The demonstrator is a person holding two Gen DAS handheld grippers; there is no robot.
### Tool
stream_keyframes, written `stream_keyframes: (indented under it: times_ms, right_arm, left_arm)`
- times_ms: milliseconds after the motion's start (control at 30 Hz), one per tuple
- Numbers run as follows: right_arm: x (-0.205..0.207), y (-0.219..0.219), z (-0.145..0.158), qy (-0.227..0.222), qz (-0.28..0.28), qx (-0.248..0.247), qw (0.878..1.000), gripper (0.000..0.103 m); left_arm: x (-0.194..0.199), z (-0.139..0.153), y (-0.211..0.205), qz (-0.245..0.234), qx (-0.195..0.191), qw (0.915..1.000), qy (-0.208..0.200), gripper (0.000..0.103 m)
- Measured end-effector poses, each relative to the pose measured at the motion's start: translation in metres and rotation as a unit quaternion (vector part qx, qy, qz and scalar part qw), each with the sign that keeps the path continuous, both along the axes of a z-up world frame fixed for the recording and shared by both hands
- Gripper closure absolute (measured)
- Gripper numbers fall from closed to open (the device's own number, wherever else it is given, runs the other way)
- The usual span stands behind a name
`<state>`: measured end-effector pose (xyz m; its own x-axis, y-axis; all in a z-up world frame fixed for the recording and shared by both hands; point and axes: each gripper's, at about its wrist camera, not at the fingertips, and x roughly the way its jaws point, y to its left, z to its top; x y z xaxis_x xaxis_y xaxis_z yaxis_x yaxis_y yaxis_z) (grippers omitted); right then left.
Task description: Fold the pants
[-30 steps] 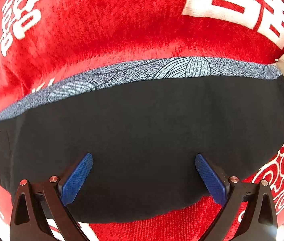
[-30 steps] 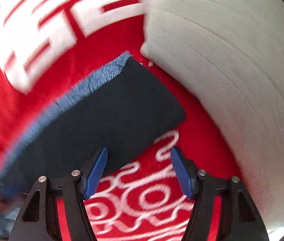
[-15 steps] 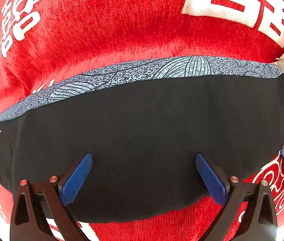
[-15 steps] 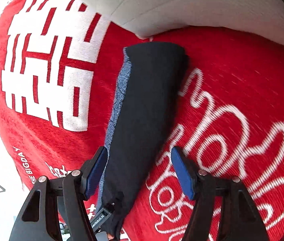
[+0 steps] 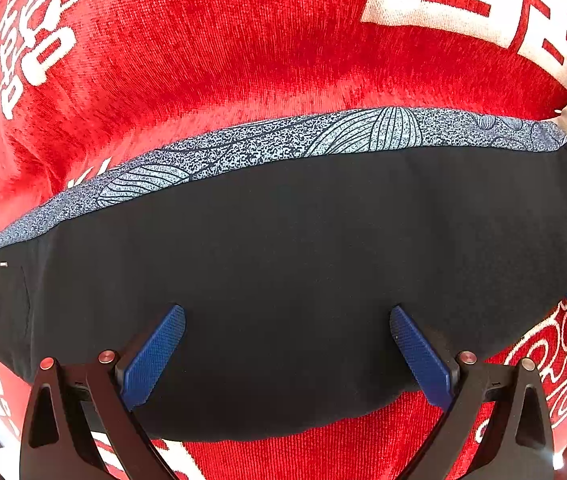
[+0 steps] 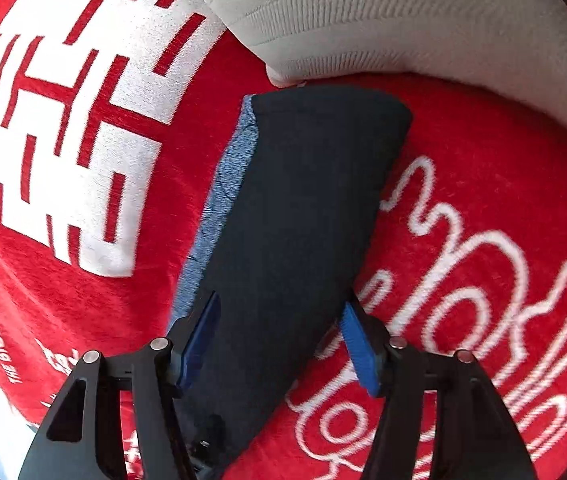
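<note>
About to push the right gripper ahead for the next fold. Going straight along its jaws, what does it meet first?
The dark pants themselves: the right gripper has its jaws open astride the folded strip, which runs straight ahead. Beyond its far end sits the grey ribbed cushion. Height above the cloth is hard to judge.

Right gripper [image 6: 279, 344] wide apart astride folded dark pants [image 6: 303, 220] — red blanket [image 6: 483, 152] beneath

The pants [image 5: 283, 280] lie folded flat on the blanket [image 5: 243, 60], patterned band along their far edge. At their right end, a pillow [image 6: 403, 20] touches the far corner. The left gripper [image 5: 287, 344] hangs over the pants' near edge, jaws spread. The right gripper [image 6: 279, 340] straddles the strip from its end, fingers either side.
</note>
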<state>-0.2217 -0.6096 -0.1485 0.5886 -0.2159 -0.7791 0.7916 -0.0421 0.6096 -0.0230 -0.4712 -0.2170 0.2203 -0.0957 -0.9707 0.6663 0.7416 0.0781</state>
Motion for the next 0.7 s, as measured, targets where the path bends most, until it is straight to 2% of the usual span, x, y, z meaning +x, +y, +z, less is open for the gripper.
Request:
stream_keyframes:
  times_ms: [100, 233, 300, 333, 367, 433, 533, 700]
  right_arm:
    - [0.007, -0.01, -0.004, -0.028, 0.01, -0.011, 0.999, 0.036]
    - [0.032, -0.02, -0.007, -0.009, 0.062, -0.05, 0.997, 0.036]
    - [0.038, -0.022, -0.007, -0.002, 0.073, -0.046, 0.996, 0.037]
    - [0.038, -0.024, -0.006, 0.002, 0.073, -0.037, 0.997, 0.043]
    - [0.038, -0.026, -0.006, 0.008, 0.072, -0.028, 0.997, 0.057]
    - [0.037, -0.03, -0.008, 0.037, 0.076, -0.011, 0.996, 0.078]
    - [0.036, -0.035, -0.009, 0.036, 0.09, 0.001, 0.995, 0.083]
    - [0.049, -0.033, 0.017, 0.033, 0.129, -0.032, 0.991, 0.085]
  left_arm:
    - [0.0, 0.001, -0.002, -0.008, -0.003, 1.0, -0.004, 0.0]
    - [0.002, 0.001, -0.004, -0.012, -0.005, 0.9999, -0.003, 0.0]
    - [0.003, 0.001, -0.004, -0.011, -0.006, 0.9999, 0.002, 0.0]
    - [0.004, 0.0, -0.003, -0.011, -0.006, 0.9999, 0.003, 0.0]
    - [0.005, 0.0, -0.003, -0.01, -0.006, 0.9999, 0.004, 0.0]
    - [0.007, 0.0, -0.004, -0.008, -0.003, 0.9999, 0.007, 0.0]
    - [0.01, 0.007, -0.008, -0.009, 0.005, 0.9999, 0.006, 0.0]
    - [0.001, 0.036, -0.019, -0.05, -0.05, 0.9973, -0.019, 0.002]
